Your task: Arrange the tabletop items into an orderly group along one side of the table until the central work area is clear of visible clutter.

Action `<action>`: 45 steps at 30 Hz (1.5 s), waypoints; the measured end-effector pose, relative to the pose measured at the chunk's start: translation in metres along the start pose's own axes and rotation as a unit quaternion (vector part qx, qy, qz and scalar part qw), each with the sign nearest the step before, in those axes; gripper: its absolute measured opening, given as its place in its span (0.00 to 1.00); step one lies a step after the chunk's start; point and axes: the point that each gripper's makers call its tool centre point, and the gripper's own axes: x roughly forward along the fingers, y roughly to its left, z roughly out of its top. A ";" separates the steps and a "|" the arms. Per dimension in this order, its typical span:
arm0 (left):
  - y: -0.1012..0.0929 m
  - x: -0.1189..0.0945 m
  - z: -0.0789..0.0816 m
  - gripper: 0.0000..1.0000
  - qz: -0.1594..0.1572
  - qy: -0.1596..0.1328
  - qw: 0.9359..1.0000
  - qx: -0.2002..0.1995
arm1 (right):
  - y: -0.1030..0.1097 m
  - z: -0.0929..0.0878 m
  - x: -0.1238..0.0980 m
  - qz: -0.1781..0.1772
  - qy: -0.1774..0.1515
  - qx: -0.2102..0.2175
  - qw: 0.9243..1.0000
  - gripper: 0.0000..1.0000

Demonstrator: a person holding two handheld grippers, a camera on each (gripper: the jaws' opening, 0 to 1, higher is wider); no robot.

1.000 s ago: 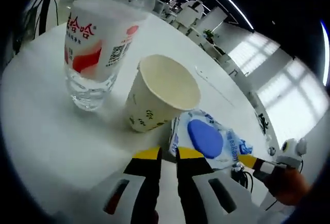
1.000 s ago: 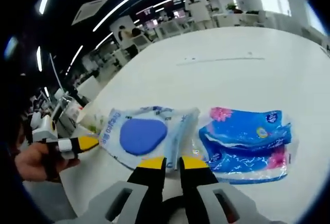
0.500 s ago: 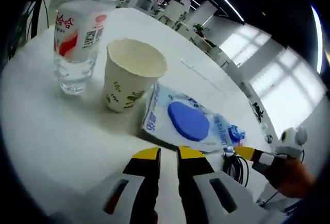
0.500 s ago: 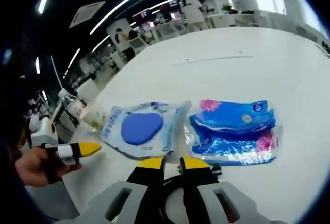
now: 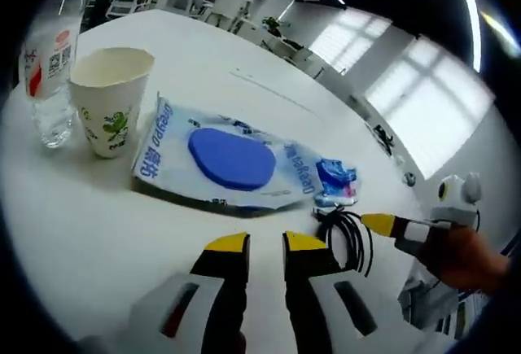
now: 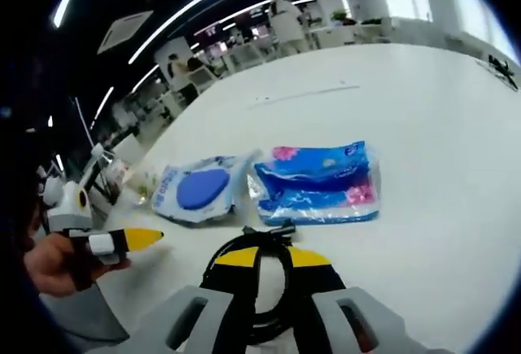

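Both cameras have pulled back from the white round table (image 5: 98, 232) since a second ago, so the items look smaller and farther off, and the coiled black cable (image 6: 248, 277) has come into sight near the jaws.

In the left gripper view, from left to right: a clear plastic water bottle with a red-and-white label (image 5: 50, 69) at the far left, a cream paper cup with green print (image 5: 108, 98) just beside it, then a flat white wipes pack with a blue oval lid (image 5: 232, 161), and the cable (image 5: 343, 234) at that pack's right end. The left gripper (image 5: 264, 244) hovers with its yellow-tipped jaws slightly apart, holding nothing.

The right gripper view adds a blue and pink tissue pack (image 6: 319, 185) lying just right of the wipes pack (image 6: 197, 191). The right gripper (image 6: 262, 258) has its jaws narrowly parted above the cable; whether they touch it, I cannot tell.
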 end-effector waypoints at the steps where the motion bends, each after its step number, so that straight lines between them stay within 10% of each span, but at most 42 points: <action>1: -0.003 0.001 -0.002 0.15 -0.002 0.003 1.000 0.001 | -0.003 -0.002 0.000 -0.001 -0.001 0.001 1.000 0.09; 22: -0.054 0.020 -0.043 0.17 -0.046 0.050 0.997 0.021 | -0.010 -0.028 -0.018 -0.005 0.007 0.029 1.000 0.10; 45: -0.058 0.019 -0.057 0.03 -0.040 0.067 0.997 0.027 | 0.009 -0.036 -0.023 0.005 0.017 0.029 0.999 0.03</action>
